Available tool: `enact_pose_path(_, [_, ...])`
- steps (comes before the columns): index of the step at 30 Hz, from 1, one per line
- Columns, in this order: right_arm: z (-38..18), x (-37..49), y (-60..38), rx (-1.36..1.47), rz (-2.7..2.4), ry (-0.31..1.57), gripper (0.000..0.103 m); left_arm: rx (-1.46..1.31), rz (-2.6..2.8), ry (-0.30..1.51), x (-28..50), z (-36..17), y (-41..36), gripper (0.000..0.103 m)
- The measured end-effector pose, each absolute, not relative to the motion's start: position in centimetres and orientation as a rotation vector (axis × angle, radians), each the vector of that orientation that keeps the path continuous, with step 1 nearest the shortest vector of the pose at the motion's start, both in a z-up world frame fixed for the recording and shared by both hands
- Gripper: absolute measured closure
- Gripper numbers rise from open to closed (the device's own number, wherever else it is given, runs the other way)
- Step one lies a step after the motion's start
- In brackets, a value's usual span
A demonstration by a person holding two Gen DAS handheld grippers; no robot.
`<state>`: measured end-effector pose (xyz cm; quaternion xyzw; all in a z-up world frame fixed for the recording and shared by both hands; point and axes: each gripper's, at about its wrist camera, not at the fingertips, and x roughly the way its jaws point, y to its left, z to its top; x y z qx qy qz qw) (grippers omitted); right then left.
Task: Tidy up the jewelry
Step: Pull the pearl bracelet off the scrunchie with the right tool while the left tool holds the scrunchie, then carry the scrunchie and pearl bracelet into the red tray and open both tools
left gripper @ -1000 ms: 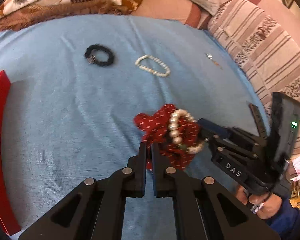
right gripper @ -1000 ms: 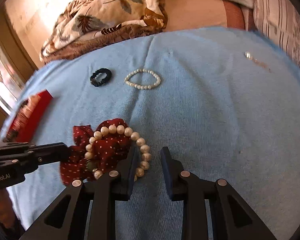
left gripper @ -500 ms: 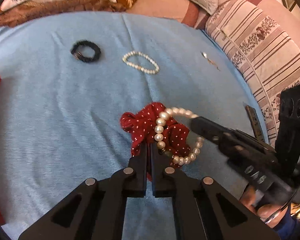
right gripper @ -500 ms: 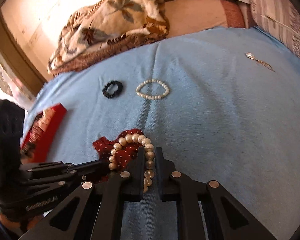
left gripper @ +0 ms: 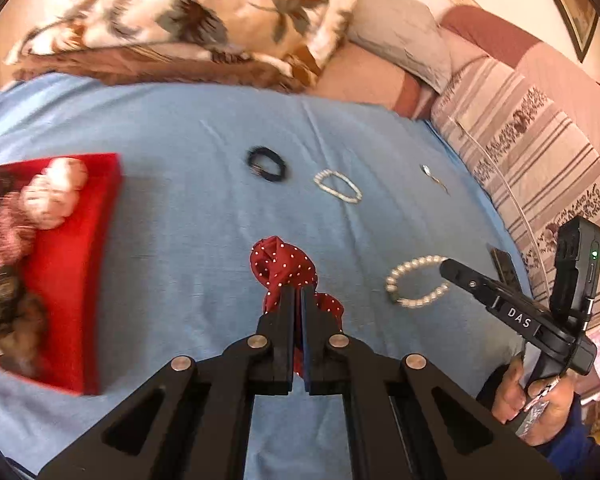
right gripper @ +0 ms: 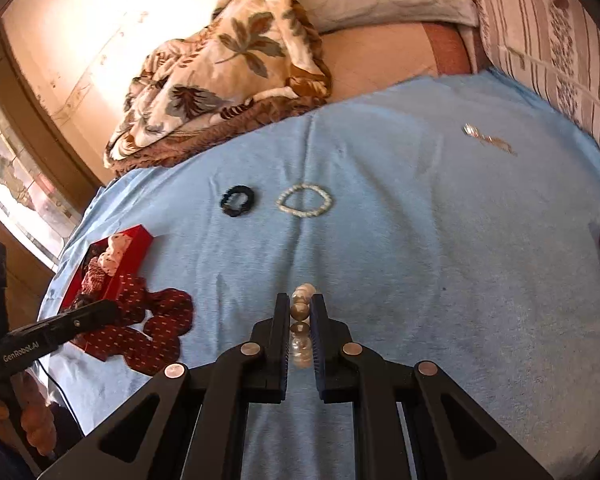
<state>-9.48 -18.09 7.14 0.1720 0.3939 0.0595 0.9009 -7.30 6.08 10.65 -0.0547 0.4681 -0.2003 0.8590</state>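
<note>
My left gripper (left gripper: 297,292) is shut on a red scrunchie with white dots (left gripper: 286,270), lifted above the blue cloth; the same scrunchie (right gripper: 152,332) hangs from the left gripper (right gripper: 112,310) in the right wrist view. My right gripper (right gripper: 300,300) is shut on a large pearl bracelet (right gripper: 301,312), whose loop (left gripper: 414,282) hangs from the right gripper (left gripper: 446,266) in the left wrist view. A red jewelry box (left gripper: 68,248) (right gripper: 134,248) with several pieces inside sits at the left.
On the blue cloth (left gripper: 180,208) farther back lie a black bead bracelet (left gripper: 267,164) (right gripper: 237,200), a small pearl bracelet (left gripper: 337,185) (right gripper: 305,201) and a small silver pin (left gripper: 434,175) (right gripper: 488,138). A floral blanket (right gripper: 228,64) and striped cushions (left gripper: 540,152) border the cloth.
The scrunchie and the large pearl bracelet have been pulled apart. The right gripper closed on the bracelet. Both grippers rose, and the left one swung towards the red box.
</note>
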Motion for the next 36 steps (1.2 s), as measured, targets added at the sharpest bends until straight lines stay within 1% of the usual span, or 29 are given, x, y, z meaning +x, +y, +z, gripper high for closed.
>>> enact_pose_path(7, [9.7,-9.6,-14.6,0.287,0.186,0.783,0.092,-0.168,-0.298,0.876,-8.6,14.4,12.4,0.101])
enact_pose_path(13, [11.8,-8.9,-10.1,0.216,0.270,0.768,0.092,-0.258,-0.194,0.833,-9.1,15.6,18.6,0.101])
enact_pose_path(21, [14.4,-7.2,-3.2,0.133,0.391,0.755,0.092,-0.349,-0.112,0.862,-9.2,13.5,22.9,0.101])
enact_pose_path(27, [15.8,-5.1,1.9,0.098,0.464,0.763,0.092,-0.390,-0.085,0.879,-8.8,11.9,24.4,0.101])
enact_pose_path(36, [15.9,-1.2,9.5,0.040,0.541,0.808,0.092,-0.359,-0.030,0.876,-6.0,9.8,25.2,0.100])
